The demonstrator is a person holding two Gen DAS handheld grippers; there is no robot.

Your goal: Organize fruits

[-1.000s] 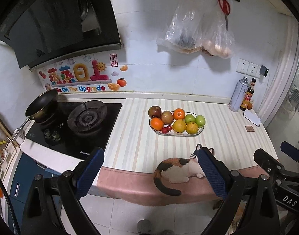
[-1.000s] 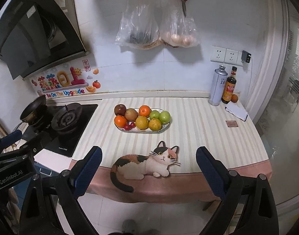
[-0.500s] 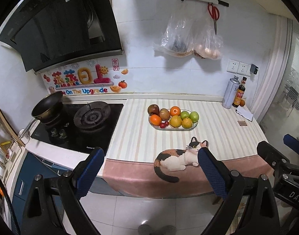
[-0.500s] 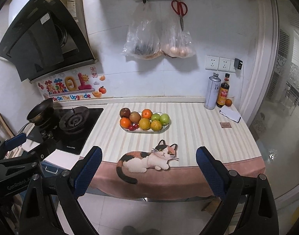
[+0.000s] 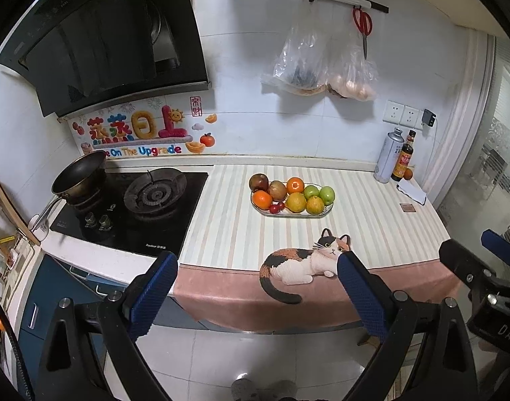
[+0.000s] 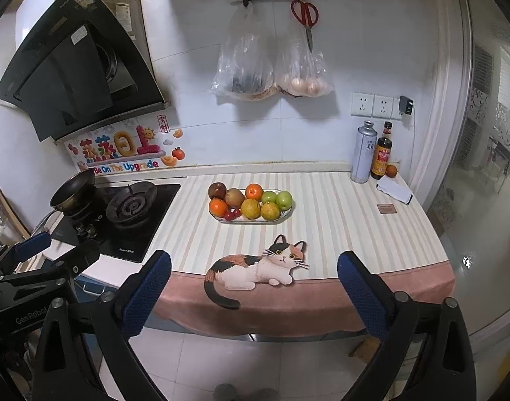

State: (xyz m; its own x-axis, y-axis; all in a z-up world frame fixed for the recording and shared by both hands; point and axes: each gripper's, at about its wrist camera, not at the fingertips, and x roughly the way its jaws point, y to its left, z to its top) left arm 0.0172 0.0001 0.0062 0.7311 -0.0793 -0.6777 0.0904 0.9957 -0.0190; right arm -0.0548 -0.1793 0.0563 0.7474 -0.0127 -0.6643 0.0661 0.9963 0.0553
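An oval plate (image 5: 325,212) (image 6: 286,216) sits mid-counter on the striped cloth, holding apples, oranges, yellow citrus, two green fruits and small red ones. A lone small orange fruit (image 5: 407,174) (image 6: 391,170) rests by the bottles at the back right. My left gripper (image 5: 256,295) is open and empty, held off the counter's front edge over the floor. My right gripper (image 6: 254,294) is likewise open and empty, well short of the plate. Each gripper shows at the side of the other's view.
A gas stove (image 5: 134,210) with a frying pan (image 5: 77,175) stands at the left. A spray can (image 6: 364,150), a sauce bottle (image 6: 381,156) and a white pad (image 6: 394,189) crowd the back right corner. Bags (image 6: 244,67) and scissors (image 6: 305,16) hang on the wall. A cat picture (image 6: 258,270) marks the cloth's front.
Both grippers have drawn back and up from the counter; the plate and the cat picture look smaller and farther. The fingers stay open and nothing on the counter has shifted.
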